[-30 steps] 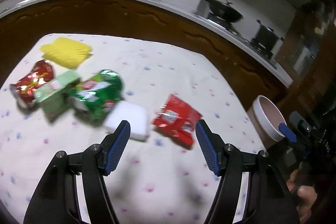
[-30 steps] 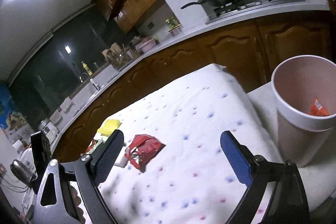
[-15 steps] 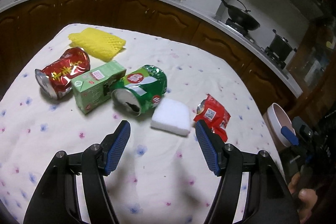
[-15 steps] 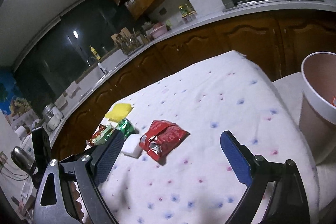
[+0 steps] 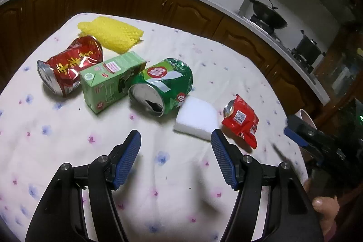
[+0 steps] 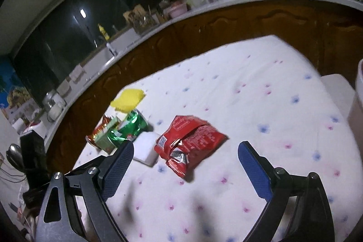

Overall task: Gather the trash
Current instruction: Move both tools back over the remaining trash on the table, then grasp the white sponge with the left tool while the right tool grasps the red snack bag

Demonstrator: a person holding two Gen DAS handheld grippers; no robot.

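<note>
While hovering over flowered table (image 5: 204,65): crushed green can (image 5: 163,85), green carton (image 5: 109,81), red can (image 5: 70,65), white foam block (image 5: 196,118), red wrapper (image 6: 190,146) lying clustered. Left gripper (image 5: 175,161) fingers apart, empty; right gripper (image 6: 185,170) fingers likewise, near wrapper.

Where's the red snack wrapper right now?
In the right wrist view, the red snack wrapper lies on the tablecloth ahead of the open right tongs, beside the white foam block.
</note>
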